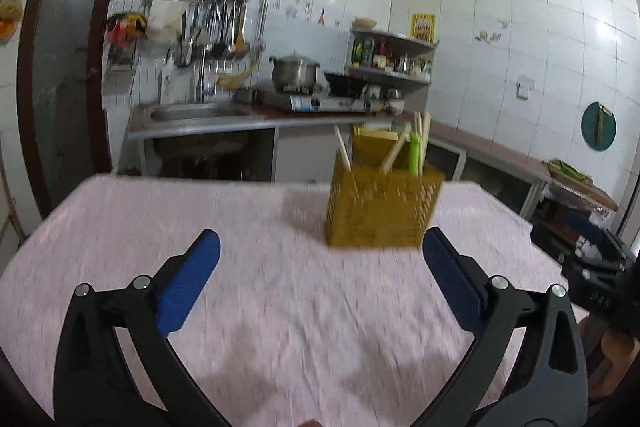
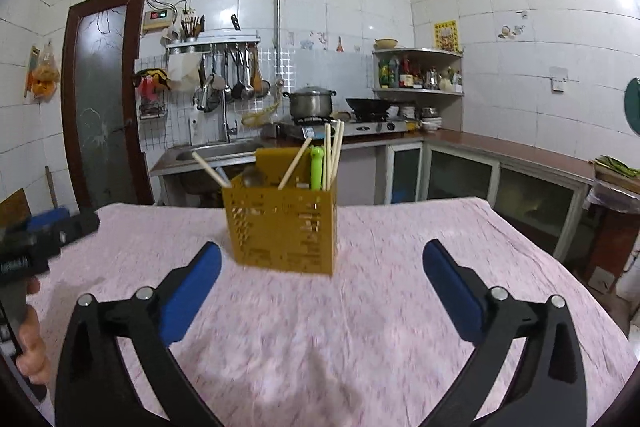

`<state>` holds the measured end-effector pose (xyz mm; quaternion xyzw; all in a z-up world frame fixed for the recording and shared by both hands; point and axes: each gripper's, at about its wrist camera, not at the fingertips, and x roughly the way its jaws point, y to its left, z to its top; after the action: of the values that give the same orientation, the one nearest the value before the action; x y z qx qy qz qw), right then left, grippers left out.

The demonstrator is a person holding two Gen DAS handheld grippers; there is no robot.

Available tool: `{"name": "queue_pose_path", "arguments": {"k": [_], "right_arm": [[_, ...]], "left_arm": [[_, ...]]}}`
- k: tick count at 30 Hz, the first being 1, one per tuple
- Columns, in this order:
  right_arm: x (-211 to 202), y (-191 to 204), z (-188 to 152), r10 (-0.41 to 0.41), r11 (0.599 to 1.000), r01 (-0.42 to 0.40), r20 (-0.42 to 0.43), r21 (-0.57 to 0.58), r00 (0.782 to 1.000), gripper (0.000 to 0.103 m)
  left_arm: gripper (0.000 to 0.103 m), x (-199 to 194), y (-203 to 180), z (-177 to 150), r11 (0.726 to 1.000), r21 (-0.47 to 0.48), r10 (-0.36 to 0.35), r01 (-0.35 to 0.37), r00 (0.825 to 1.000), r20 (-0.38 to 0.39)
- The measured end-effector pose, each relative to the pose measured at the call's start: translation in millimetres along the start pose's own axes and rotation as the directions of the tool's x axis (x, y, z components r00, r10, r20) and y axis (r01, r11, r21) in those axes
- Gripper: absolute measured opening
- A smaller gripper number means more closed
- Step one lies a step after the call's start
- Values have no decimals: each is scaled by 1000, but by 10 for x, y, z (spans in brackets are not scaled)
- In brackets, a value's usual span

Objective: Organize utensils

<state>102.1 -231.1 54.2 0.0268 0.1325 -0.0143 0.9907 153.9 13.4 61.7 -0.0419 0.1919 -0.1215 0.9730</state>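
Nearest the lens in the left wrist view, the left gripper (image 1: 320, 247) has its jaws spread wide with only cloth between the blue pads; the black arms run off the bottom edge. The right gripper (image 2: 322, 257) looks the same in its own view, jaws wide apart and holding nothing. At the left edge of the right wrist view a hand (image 2: 30, 347) grips a dark handle, mostly cut off by the frame. Beneath both lies the table (image 2: 360, 327) under a pink cloth, smeared by blur.

Further back, the yellow utensil holder (image 1: 380, 211) stands upright on the cloth, right of centre in the left view and just left of centre in the right view (image 2: 284, 227), clear of both grippers. Pale chopsticks (image 2: 334, 155) and a green handle (image 2: 317, 167) stick out of its top; a darker utensil inside is too hidden to name.

Beyond the table, in mid-frame, are the sink (image 2: 212, 153), a steel pot (image 2: 312, 101) on the stove, and hanging ladles too blurred to count.
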Motion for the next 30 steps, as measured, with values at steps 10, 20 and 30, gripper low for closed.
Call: {"name": "queue_pose_path", "arguments": {"k": [10, 20, 30], "right_arm": [[-438, 216, -452, -59, 998, 60, -38, 5, 998, 99], [-476, 227, -642, -89, 996, 90, -25, 25, 996, 99], [-576, 284, -630, -99, 995, 99, 21, 5, 995, 99]], "left_arm": [[98, -475, -33, -597, 999, -11, 51, -51, 999, 6], [98, -528, -154, -762, 991, 61, 115, -121, 990, 82], [98, -532, -164, -803, 991, 72, 105, -111, 992, 76]]}}
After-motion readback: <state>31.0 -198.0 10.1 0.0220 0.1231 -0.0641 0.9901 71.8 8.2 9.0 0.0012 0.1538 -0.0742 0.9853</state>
